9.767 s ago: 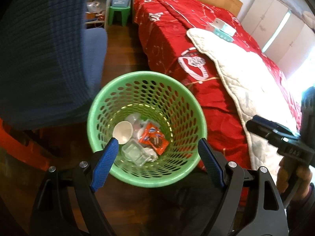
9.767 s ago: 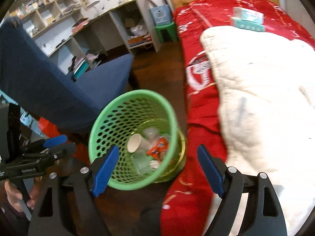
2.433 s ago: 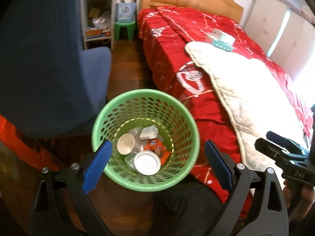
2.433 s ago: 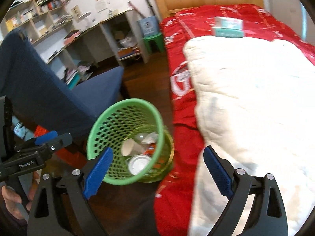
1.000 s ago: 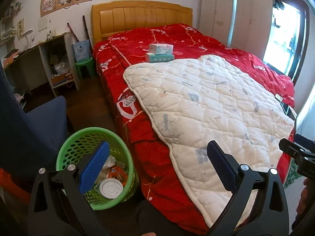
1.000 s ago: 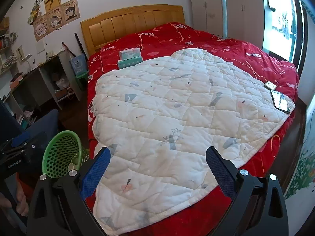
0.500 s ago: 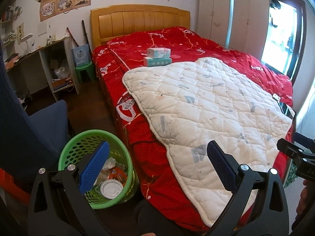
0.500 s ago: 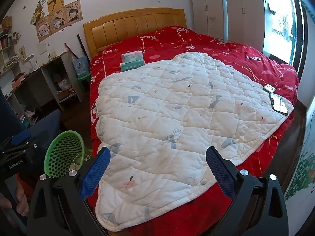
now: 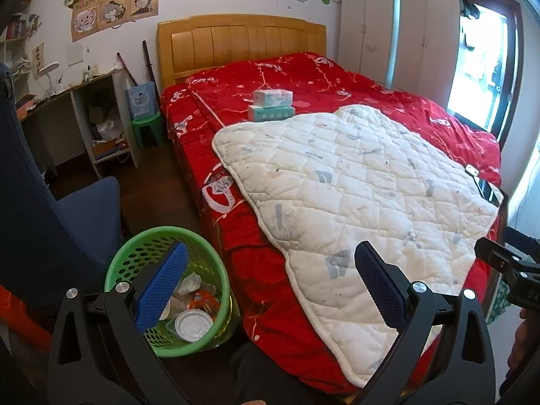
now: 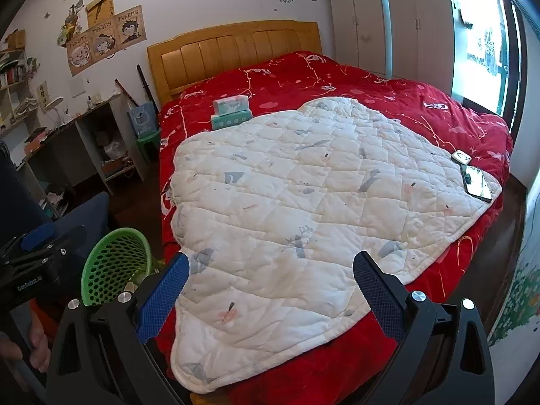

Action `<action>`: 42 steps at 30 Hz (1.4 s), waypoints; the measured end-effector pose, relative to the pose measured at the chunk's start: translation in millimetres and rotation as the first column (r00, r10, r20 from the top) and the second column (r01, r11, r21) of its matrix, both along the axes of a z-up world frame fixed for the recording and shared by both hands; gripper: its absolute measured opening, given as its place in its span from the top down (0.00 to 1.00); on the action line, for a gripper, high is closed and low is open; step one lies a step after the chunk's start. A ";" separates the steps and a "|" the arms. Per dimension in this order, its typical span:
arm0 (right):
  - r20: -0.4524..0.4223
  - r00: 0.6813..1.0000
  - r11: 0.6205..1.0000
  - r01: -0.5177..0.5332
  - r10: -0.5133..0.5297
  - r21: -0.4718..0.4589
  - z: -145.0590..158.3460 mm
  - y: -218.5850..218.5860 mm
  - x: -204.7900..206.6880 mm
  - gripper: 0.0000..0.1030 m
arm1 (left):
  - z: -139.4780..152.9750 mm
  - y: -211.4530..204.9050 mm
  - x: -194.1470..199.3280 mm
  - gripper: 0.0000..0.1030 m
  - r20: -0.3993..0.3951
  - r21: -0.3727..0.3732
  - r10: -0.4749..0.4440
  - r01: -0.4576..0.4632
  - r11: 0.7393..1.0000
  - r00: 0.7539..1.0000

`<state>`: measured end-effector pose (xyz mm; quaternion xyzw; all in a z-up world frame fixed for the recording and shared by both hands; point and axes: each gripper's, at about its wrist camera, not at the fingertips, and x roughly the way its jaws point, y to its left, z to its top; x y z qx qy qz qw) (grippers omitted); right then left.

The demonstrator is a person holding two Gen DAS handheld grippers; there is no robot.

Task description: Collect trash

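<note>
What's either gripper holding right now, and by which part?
Nothing. The left gripper and right gripper are both wide open with empty gaps; the trash sits in the green basket.

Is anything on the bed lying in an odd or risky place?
Yes. A phone lies at the corner of the white quilt, close to the bed's edge, so it might slide off. Nothing else stands out.

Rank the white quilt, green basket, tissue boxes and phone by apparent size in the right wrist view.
1. white quilt
2. green basket, partly hidden and nearer the camera
3. tissue boxes, farther away
4. phone, close to the boxes; unsure
</note>
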<state>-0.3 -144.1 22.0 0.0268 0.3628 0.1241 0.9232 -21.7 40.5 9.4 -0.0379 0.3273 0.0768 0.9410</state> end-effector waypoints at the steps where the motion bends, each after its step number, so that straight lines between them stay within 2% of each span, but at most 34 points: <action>1: 0.002 1.000 1.000 -0.003 0.003 0.000 0.6 0.8 -0.9 0.08 | 0.3 0.2 -0.5 0.05 0.001 -0.001 0.000 0.000 1.000 1.000; 42: 0.029 0.999 0.999 -0.037 0.037 0.006 11.1 10.5 -15.4 0.08 | 11.5 3.9 -18.2 0.05 0.038 0.003 0.025 -0.025 1.000 0.999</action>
